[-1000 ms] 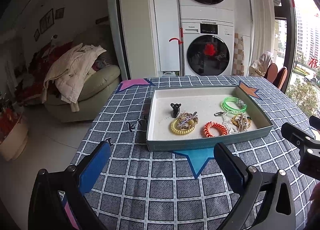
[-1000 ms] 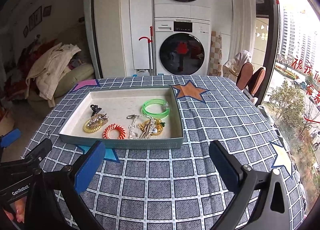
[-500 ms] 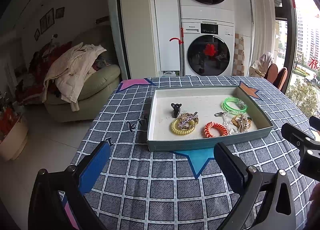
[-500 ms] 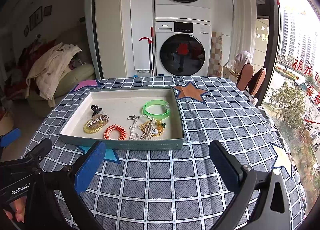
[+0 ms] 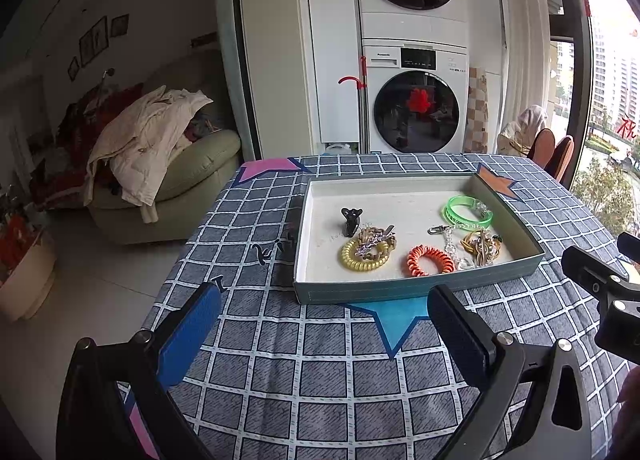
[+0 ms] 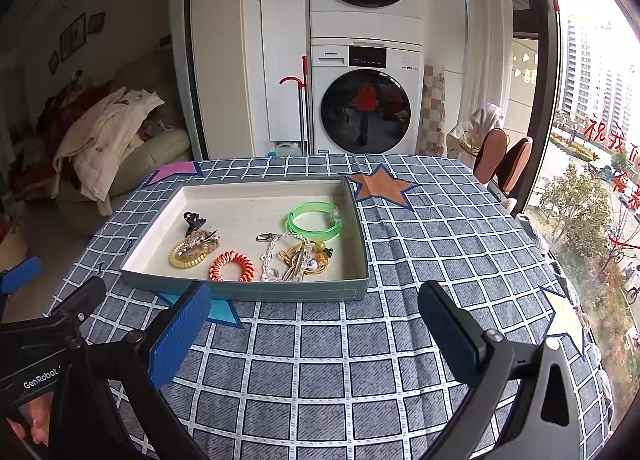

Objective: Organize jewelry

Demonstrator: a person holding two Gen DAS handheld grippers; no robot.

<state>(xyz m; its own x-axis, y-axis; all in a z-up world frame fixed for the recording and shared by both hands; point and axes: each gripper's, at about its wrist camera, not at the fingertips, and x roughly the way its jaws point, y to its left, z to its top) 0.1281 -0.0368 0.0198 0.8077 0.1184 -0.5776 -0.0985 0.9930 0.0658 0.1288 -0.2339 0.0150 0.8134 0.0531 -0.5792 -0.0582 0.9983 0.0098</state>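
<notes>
Both grippers, left (image 5: 322,334) and right (image 6: 314,324), gape empty over the checked tablecloth (image 6: 320,372) (stacked washers (image 6: 366,60) behind, seemingly).

The black left gripper with blue pads (image 5: 324,334) hovers with its jaws spread wide and nothing between them; beside it, the matching black right gripper (image 6: 316,326) hangs equally wide apart and unloaded

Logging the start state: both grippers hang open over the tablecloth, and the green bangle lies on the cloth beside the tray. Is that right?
One thing is off. The green bangle lies inside the tray, at its far right corner, not on the cloth; the right wrist view shows this plainly. The rest holds: the left gripper and the right gripper both hang open over the tablecloth.
</notes>
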